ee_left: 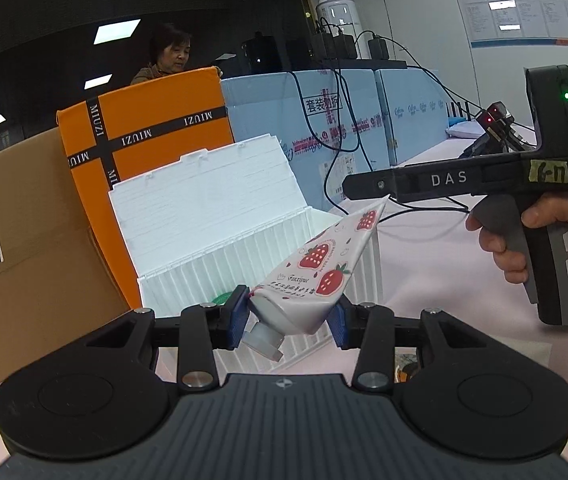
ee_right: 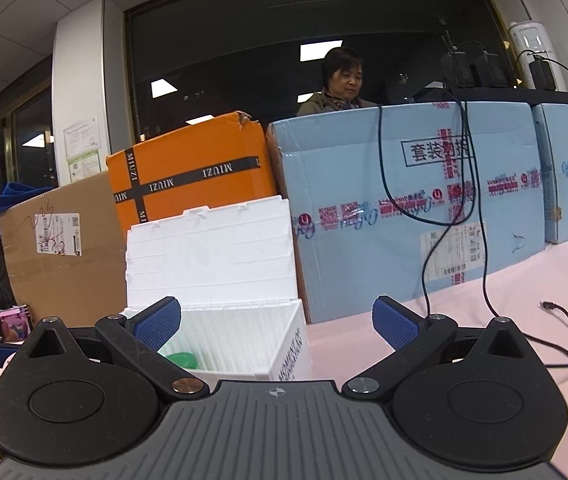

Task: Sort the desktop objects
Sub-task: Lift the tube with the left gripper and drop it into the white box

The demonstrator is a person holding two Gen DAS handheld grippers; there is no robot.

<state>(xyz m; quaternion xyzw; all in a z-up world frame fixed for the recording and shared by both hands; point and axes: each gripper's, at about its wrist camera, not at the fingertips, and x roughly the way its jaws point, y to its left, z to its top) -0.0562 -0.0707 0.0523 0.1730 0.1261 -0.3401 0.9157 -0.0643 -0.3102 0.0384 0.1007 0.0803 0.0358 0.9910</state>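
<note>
Left gripper (ee_left: pixel 290 320) pinches the strawberry tube (ee_left: pixel 316 272), lower centre; right gripper (ee_right: pixel 275 322) is spread, empty. Next, I judge: release it over the white box (ee_left: pixel 243 256).

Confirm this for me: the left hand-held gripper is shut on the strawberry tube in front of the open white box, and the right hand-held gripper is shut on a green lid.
Not quite. The right hand-held gripper is open and holds nothing, as the right wrist view shows. The green item lies inside the white box. The left hand-held gripper is indeed shut on the strawberry tube.
</note>
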